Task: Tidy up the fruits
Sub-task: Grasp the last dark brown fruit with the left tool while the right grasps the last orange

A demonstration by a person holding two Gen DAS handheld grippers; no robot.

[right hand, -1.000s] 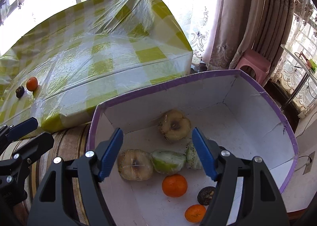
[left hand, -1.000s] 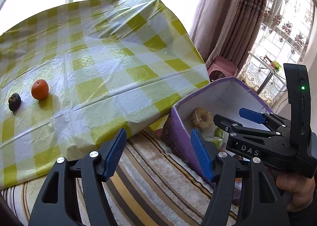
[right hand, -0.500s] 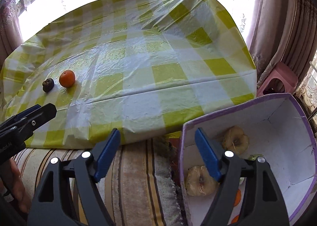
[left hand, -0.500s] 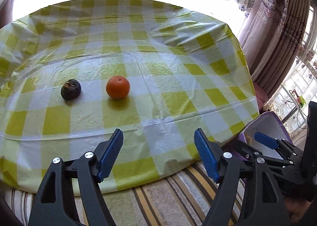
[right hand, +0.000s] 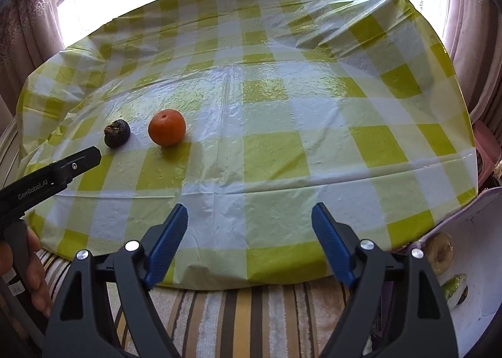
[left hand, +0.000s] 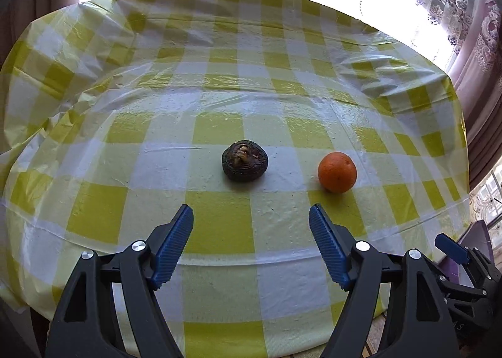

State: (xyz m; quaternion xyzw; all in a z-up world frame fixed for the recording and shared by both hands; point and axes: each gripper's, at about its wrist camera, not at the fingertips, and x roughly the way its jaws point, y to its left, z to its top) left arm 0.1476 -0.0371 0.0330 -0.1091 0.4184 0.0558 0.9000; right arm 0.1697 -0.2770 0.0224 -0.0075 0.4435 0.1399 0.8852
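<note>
Hovering low over the checked tablecloth [left hand: 219, 226], the left gripper [left hand: 251, 242] spreads its blue pads wide and empty. A dark fruit [left hand: 245, 160] sits at 12 o'clock beyond them, rough crown up and tipped toward the lens, squat body broadest side to side; an orange [left hand: 337, 172] lies near at 1 o'clock.

From the right wrist, the right gripper [right hand: 249, 240] gapes equally wide at the table's near edge, the orange [right hand: 167, 127] and dark fruit [right hand: 117, 133] at 10 o'clock. A white box [right hand: 480, 251] holding fruit sits at 4 o'clock.
</note>
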